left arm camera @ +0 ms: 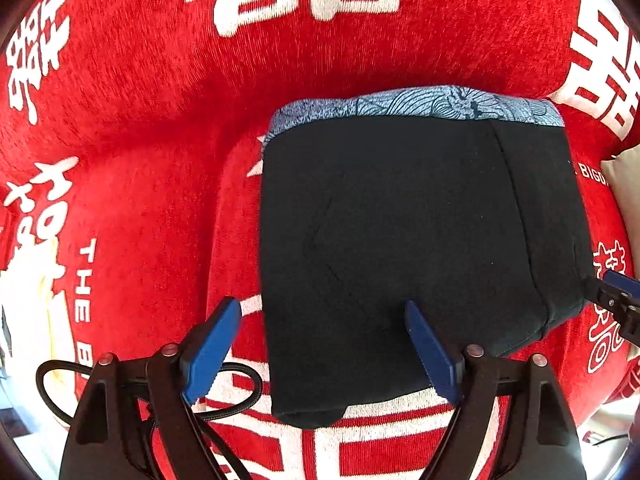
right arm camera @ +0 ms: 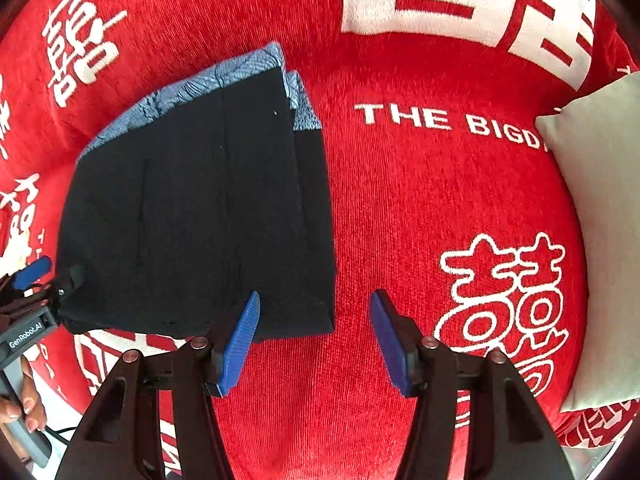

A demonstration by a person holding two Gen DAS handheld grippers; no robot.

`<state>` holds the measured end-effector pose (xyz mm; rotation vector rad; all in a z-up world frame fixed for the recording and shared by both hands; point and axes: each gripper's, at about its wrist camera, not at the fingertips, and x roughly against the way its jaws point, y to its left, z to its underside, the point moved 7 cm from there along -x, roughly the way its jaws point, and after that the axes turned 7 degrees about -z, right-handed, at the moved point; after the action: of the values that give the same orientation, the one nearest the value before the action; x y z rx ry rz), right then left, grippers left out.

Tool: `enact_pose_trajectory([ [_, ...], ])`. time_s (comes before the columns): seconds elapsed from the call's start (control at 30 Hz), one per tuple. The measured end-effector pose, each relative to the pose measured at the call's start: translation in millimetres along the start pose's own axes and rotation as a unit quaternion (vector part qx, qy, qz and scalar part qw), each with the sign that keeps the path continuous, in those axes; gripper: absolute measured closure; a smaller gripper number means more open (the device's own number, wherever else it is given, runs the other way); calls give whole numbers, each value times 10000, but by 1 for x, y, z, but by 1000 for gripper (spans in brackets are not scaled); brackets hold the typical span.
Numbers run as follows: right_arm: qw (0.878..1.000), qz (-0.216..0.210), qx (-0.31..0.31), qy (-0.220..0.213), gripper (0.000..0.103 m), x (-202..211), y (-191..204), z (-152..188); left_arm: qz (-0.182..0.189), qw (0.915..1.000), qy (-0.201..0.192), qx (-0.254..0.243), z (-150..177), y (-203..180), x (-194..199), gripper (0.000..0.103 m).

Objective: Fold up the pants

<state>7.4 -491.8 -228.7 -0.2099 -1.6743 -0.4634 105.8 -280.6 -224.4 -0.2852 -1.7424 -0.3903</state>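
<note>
Folded pants [left arm camera: 400, 248] on a red blanket [left arm camera: 152, 128] printed with white characters and lettering; what lies under the blanket cannot be told.

Left wrist view: the left gripper [left arm camera: 324, 344] points down over the near edge of the pants. Its blue fingers [left arm camera: 210, 354] stand wide apart, one over bare blanket to the left of the fabric, the other over the dark cloth; nothing is pinched between them. A black cable [left arm camera: 224, 404] loops on the blanket beneath the left-hand finger. The pants form a compact dark rectangle, with a blue-grey patterned band [left arm camera: 420, 104] along the far edge. At the right border the tip of the other tool appears just beside the near right corner of the pants.

Right wrist view: a hand [right arm camera: 24, 400] grips the handle of the left tool at the lower left border. The right gripper [right arm camera: 316, 340] points down over the near right corner of the pants [right arm camera: 192, 220], its fingers [right arm camera: 240, 344] apart, holding nothing: one above the dark fabric, the other above bare blanket. A pale cushion [right arm camera: 600, 220] rests on the blanket at the right edge, well apart from the pants.
</note>
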Motion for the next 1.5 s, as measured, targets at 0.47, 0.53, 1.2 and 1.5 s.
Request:
enact_pose_trajectory([
  [0.47, 9998, -111, -148, 10, 26, -7, -13, -5, 907, 9926, 457, 666, -3, 25, -22, 18],
  [0.53, 9996, -145, -227, 12, 24, -8, -16, -4, 914, 9915, 499, 782, -3, 30, -24, 18],
  [1.2, 9789, -1754, -1037, -157, 24, 8, -47, -21, 952, 9902, 464, 911, -47, 46, -39, 18],
  [1.5, 9547, -2750, -1137, 4, 23, -15, -43, -52, 1607, 9822, 629, 744, -59, 42, -61, 18],
])
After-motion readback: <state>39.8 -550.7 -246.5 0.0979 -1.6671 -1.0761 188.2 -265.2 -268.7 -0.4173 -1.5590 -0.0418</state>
